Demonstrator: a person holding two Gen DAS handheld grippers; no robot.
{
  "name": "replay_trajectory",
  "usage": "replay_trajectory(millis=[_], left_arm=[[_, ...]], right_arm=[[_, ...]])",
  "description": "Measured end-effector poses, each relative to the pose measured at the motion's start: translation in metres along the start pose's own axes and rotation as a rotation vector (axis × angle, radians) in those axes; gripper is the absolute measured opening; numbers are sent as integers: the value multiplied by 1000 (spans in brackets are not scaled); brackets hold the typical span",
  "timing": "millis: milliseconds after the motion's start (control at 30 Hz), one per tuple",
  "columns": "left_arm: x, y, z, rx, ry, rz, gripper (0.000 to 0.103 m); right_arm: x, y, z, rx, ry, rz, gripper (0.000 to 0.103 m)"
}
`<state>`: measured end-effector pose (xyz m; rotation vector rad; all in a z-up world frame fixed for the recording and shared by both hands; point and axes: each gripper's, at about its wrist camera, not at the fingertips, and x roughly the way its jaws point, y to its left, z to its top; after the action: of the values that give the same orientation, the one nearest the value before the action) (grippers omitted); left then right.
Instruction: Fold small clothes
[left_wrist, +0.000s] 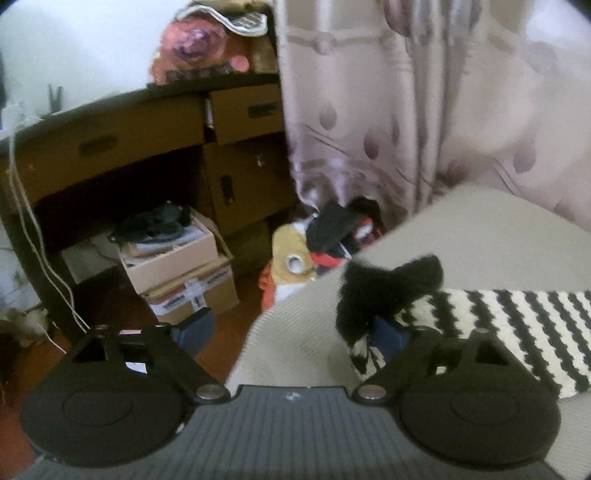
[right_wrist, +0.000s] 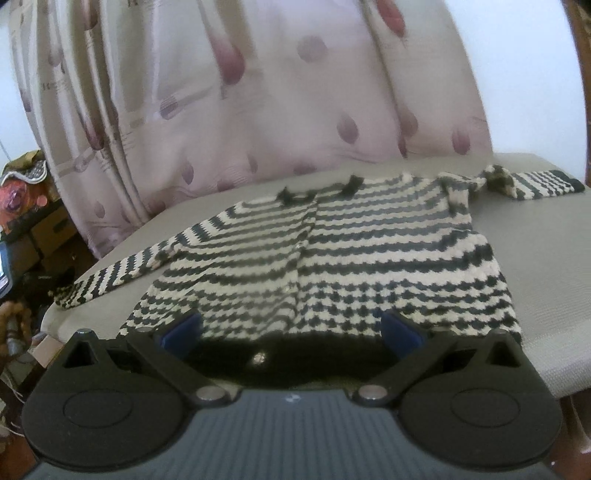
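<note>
Left tool (left_wrist: 293, 328): blue pads spread wide, nothing clamped; the right pad sits just beside the black cuff (left_wrist: 388, 291) of a striped sleeve, contact uncertain under blur.

Right tool (right_wrist: 291, 328): pads wide apart above the black hem (right_wrist: 288, 354) of the sweater, gripping nothing.

Task item: black-and-white striped knit sweater (right_wrist: 332, 258), laid flat, front up, centre of the right wrist view; one sleeve runs to the lower left, the other is bunched at the upper right, its cuff near the frame edge.

Surface: beige woven cushion (right_wrist: 546, 280), its corner showing at centre of the left wrist view.

Room: pale curtain (right_wrist: 258, 110) with mauve spots behind the cushion; brown wooden desk (left_wrist: 110, 140) with drawers, upper left of the left wrist view; cardboard boxes (left_wrist: 177, 273) stacked beneath it; heap of coloured clothes (left_wrist: 314, 243) on the red-brown floor (left_wrist: 229, 332).

Hard to make out: items on the desk top, blurred; the sweater's near hem, hidden in shadow.
</note>
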<state>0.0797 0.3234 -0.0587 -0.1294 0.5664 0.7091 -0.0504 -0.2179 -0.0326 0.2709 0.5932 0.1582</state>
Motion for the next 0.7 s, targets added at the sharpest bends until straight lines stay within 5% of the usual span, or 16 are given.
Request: replay_trajectory(millis=[200, 267, 500, 600, 667, 700], left_arm=[[-32, 9, 6, -15, -106, 61, 91], [-50, 2, 7, -10, -144, -1, 100], [-72, -86, -3, 139, -105, -311, 100], [-65, -121, -15, 155, -95, -379, 100], [-59, -143, -23, 189, -92, -368, 100], [-55, -152, -27, 199, -83, -373, 100]], right_arm=[[-14, -11, 1, 9, -27, -28, 103], [-24, -27, 8, 37, -70, -53, 103], [-28, -143, 44, 225, -198, -184, 100], [-9, -201, 62, 274, -173, -278, 82], [6, -236, 72, 289, -157, -319, 52], [12, -252, 77, 309, -141, -345, 49]])
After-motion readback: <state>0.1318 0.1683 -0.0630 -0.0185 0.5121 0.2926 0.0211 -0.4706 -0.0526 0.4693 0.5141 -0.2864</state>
